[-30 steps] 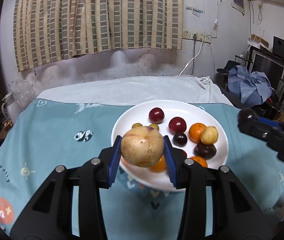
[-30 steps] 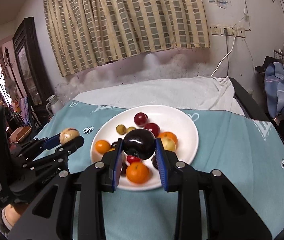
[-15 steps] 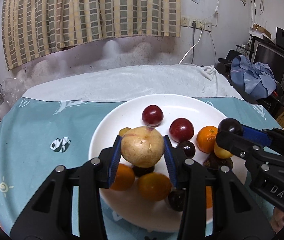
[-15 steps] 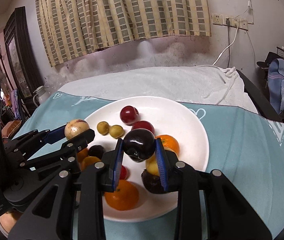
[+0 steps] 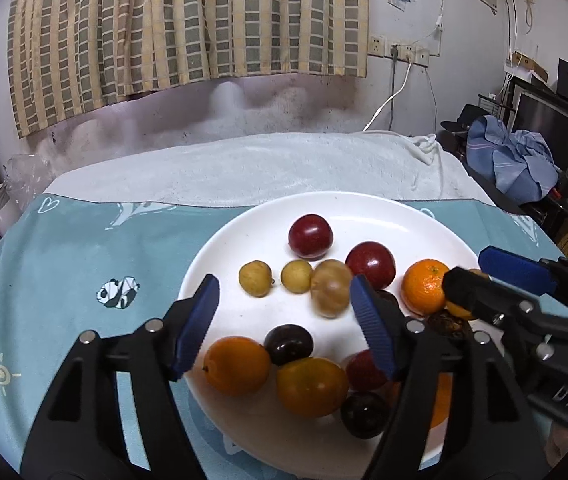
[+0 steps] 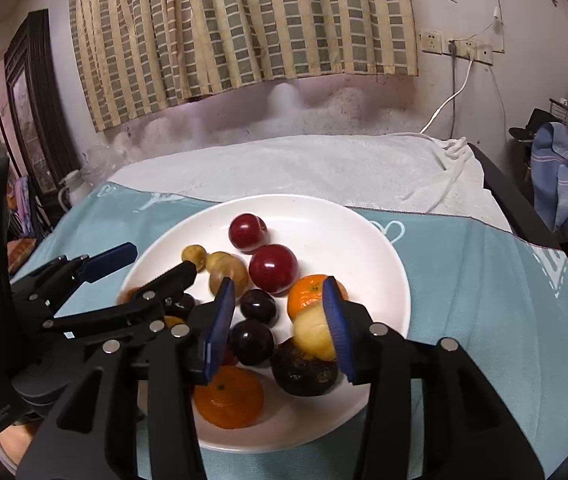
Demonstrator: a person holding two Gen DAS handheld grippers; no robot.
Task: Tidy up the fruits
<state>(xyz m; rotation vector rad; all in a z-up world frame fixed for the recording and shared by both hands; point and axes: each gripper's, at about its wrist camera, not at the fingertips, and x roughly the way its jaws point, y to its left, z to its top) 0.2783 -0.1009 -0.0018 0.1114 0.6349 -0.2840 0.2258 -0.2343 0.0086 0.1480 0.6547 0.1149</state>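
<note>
Item: release onto round white plate. My left gripper has just been opening, jaws wide; blurred tan round fruit dropping free onto plate. My right gripper likewise opening, dark plum below. I'd withdraw straight, avoiding neighbours.

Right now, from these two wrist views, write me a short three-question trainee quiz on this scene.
1. True or false: the left gripper is clamped on the tan round fruit.
2. What holds the fruit? A: wicker basket. B: round white plate. C: metal bowl.
3. Fill in: the plate stands on a ____ patterned cloth.

Key
1. False. Its jaws have just been opening, and the fruit lies loose on the plate between them.
2. B.
3. Teal.
</note>
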